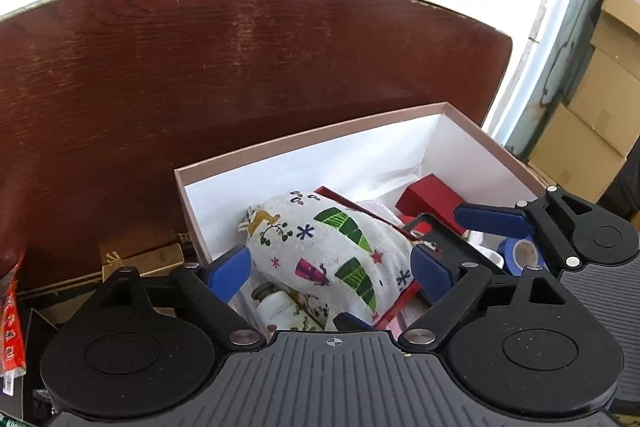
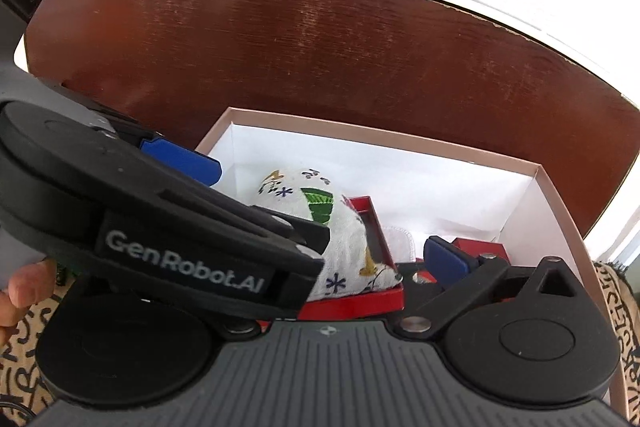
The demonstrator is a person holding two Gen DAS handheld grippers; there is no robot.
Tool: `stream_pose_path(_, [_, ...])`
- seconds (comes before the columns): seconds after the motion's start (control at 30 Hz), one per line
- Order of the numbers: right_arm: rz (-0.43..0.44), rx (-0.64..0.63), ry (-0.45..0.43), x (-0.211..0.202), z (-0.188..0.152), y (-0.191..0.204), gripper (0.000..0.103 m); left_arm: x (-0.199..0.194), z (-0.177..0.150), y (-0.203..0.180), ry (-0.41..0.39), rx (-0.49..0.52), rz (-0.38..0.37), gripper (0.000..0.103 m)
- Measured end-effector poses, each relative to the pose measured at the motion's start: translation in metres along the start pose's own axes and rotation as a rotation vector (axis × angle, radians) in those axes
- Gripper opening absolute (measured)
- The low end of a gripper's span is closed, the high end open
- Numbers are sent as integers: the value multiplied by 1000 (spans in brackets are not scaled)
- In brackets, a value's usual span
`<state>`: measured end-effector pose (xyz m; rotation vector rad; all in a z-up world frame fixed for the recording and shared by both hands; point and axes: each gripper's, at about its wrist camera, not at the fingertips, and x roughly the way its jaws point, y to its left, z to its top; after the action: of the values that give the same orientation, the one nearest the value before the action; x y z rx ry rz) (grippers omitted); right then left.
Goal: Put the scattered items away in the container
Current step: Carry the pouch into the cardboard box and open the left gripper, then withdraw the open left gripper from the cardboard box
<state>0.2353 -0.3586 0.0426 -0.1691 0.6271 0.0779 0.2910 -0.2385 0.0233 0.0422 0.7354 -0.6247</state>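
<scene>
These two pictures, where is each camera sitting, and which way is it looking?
Left wrist: sits on the left gripper, looking forward and down into the open box at the printed cloth pouch; its own blue-tipped fingers and the right gripper show.
Right wrist: sits on the right gripper, looking into the same box; the left gripper crosses its view, and a fingertip shows.
Shared: box, pouch, red tray, wooden tabletop.

Stacked cardboard boxes [image 1: 600, 99] stand far right of the jaws; a dark wooden tabletop [image 1: 224, 67] spreads ahead.
</scene>
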Motion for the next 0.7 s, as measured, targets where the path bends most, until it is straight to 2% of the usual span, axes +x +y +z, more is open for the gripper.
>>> stream_pose_path(0.17, [12,3,-26,-24,-6,4,103,-17,-8,-12,-38,5,20,95])
stream_pose_path(0.3, [8,4,-55,-40,-8,10,103,-35,-18,-20,-82,-3,63,101])
stream_pose_path(0.5, [-12,29,-107,-61,-12,20,103,-66,-30,-34,-151,-8,98,101])
stream_pose_path(0.7, [-25,56,-162,-92,-22,32,103,-96,-47,-46,-166,-46,82,102])
